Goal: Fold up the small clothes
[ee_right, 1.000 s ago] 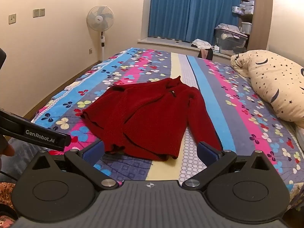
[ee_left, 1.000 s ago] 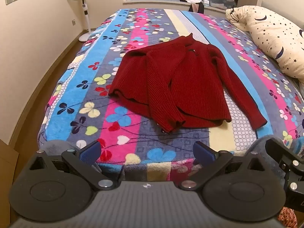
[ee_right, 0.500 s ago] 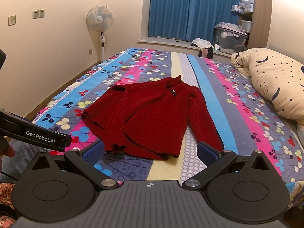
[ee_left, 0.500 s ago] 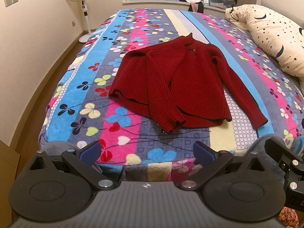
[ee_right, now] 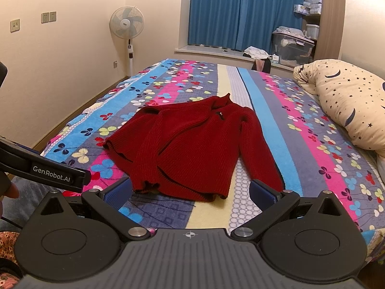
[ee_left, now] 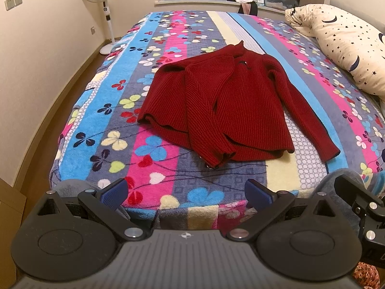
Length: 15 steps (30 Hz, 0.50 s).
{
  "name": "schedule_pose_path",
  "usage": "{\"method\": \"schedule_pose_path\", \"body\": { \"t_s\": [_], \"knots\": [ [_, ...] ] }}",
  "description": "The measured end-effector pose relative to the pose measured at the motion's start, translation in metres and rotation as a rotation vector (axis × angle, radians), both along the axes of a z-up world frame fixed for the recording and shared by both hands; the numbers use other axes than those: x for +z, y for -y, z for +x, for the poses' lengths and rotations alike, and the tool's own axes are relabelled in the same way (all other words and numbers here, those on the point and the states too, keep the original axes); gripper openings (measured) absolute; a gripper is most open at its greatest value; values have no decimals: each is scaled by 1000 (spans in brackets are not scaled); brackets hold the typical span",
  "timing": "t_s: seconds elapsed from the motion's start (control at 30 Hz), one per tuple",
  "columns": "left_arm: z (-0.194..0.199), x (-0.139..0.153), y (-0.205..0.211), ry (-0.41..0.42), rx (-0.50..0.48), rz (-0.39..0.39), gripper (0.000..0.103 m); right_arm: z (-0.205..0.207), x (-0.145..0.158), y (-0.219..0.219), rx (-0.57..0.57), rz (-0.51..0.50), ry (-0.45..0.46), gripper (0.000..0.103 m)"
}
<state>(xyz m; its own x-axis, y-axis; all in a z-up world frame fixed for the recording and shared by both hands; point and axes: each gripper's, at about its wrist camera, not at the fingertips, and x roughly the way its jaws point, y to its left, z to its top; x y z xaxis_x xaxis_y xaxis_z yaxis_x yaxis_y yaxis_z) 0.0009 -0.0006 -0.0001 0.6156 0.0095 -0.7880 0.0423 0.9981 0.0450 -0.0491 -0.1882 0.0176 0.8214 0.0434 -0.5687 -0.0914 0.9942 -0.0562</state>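
A dark red knitted sweater (ee_left: 223, 106) (ee_right: 190, 149) lies on the striped flowered bedspread (ee_left: 154, 149) (ee_right: 288, 130). Its left sleeve is folded across the body and its right sleeve (ee_left: 310, 122) stretches toward the bed's foot. My left gripper (ee_left: 186, 191) hovers open at the foot of the bed, short of the sweater's hem, with nothing between its blue pads. My right gripper (ee_right: 190, 193) is open too, empty, just before the hem. The left gripper's body (ee_right: 43, 168) shows at the left edge of the right wrist view.
A cream pillow with stars and moons (ee_left: 346, 45) (ee_right: 351, 103) lies along the bed's right side. A standing fan (ee_left: 101, 7) (ee_right: 128, 38) stands by the left wall. Blue curtains (ee_right: 243, 12), a window ledge with clothes and a storage bin (ee_right: 292, 48) are beyond the bed.
Both views have shifted only slightly; the sweater lies as before and both grippers stay open.
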Motion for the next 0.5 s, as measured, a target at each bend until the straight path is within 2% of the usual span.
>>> {"method": "schedule_pose_path", "body": {
  "t_s": [0.5],
  "knots": [
    [5, -2, -2, -9, -5, 7, 103, 4, -6, 0, 5, 1, -7, 102]
  ]
}}
